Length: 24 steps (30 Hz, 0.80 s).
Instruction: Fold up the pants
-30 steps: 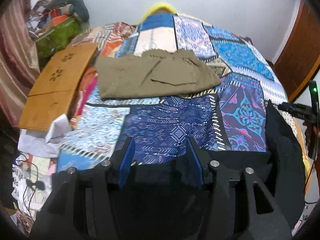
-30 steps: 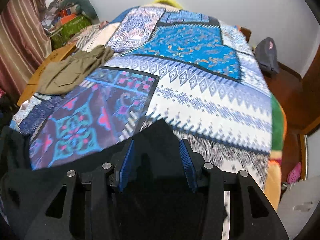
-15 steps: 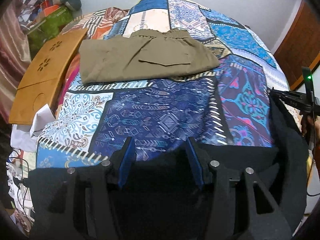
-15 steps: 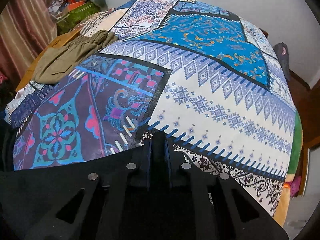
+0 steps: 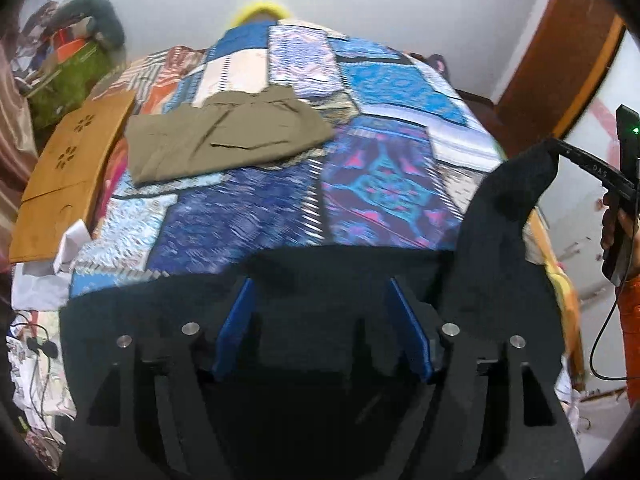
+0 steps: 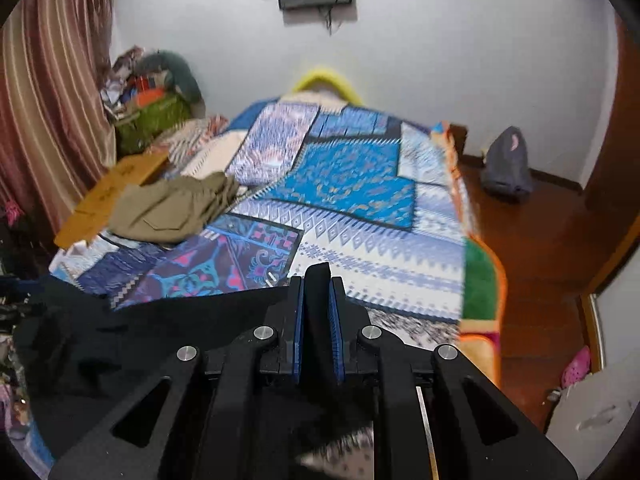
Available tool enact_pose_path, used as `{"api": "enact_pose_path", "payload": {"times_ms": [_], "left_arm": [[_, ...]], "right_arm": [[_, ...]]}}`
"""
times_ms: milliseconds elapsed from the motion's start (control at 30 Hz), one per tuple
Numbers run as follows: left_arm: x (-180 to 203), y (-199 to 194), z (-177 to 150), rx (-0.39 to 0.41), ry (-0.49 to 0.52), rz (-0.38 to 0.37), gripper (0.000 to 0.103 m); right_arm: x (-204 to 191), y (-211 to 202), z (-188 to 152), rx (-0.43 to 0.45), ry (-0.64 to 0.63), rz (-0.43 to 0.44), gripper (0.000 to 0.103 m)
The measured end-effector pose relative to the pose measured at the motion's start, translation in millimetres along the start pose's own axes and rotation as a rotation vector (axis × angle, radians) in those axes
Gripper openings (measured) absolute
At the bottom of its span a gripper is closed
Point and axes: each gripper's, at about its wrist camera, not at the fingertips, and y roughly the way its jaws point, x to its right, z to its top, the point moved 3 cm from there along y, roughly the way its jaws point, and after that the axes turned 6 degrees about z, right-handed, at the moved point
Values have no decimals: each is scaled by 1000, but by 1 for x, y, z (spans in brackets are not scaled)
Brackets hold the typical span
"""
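The black pants (image 6: 120,344) are spread along the near edge of the bed (image 6: 360,184). One corner is clamped in the right tongs (image 6: 316,280) and lifted. The left tongs (image 5: 320,312), just widened, are held apart over the fabric.

The near edge of the bed (image 5: 360,208) is hidden under the black pants (image 5: 328,280); the bedspread's pattern there is smeared by blur; most of the black pants lie behind the left hand-held gripper (image 5: 322,320), so their outline cannot be told; the picture's edge cuts off the person's hand (image 5: 618,224); the clutter (image 6: 148,80) past the bed's far left corner is too blurred to identify.
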Motion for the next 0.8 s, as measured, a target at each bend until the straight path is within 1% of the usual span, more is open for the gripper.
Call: {"api": "enact_pose_path", "payload": {"times_ms": [67, 267, 367, 500, 633, 700, 733, 767, 800], "left_arm": [[14, -7, -11, -8, 12, -27, 69], [51, -24, -42, -22, 78, -87, 69], [70, -33, -61, -20, 124, -112, 69], [90, -34, -82, -36, 166, -123, 69], [99, -30, -96, -49, 179, -136, 69], [104, -25, -102, -60, 195, -130, 69], [105, -22, -104, -55, 208, -116, 69], [108, -19, -105, -46, 225, -95, 69], [109, -13, -107, -36, 251, -53, 69]], "right_arm": [[-1, -26, -7, 27, -2, -12, 11], [-4, -67, -36, 78, 36, -25, 10], [-1, -85, -55, 88, 81, -30, 10], [5, -103, -91, 95, 135, -45, 11], [9, -118, -128, 93, 201, -51, 11], [11, -120, -144, 82, 241, -42, 11], [12, -118, -153, 77, 261, -38, 11], [13, -117, -160, 71, 273, -39, 11], [13, -114, -165, 65, 283, -41, 11]]}}
